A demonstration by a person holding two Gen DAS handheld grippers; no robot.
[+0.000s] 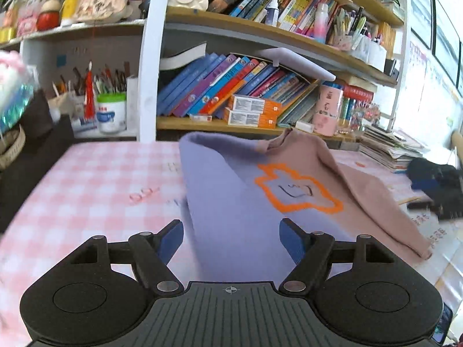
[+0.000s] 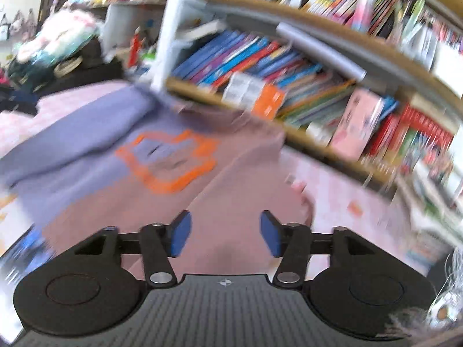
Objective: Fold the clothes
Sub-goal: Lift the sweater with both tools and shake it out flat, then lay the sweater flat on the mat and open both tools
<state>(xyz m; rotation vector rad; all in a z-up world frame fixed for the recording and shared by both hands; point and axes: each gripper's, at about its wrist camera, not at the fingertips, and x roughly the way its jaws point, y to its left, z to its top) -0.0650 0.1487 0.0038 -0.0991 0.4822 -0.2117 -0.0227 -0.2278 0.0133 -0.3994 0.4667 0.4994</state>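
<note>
A sweater (image 1: 240,199), lilac on its left half and dusty pink on its right, with an orange outline design (image 1: 298,190), lies on the pink checked tablecloth (image 1: 86,190). Its left sleeve is folded in over the body; the pink sleeve (image 1: 385,211) trails toward the right. My left gripper (image 1: 231,240) is open and empty just above the lilac hem. In the blurred right wrist view, my right gripper (image 2: 225,234) is open and empty above the pink part of the sweater (image 2: 231,173), with the orange design (image 2: 170,159) ahead on the left.
Bookshelves (image 1: 260,92) full of books stand along the table's far edge. A white tub (image 1: 111,112) and pen holders stand at the back left. A stack of papers (image 1: 390,147) and a dark blue-black item (image 1: 439,185) lie at the right.
</note>
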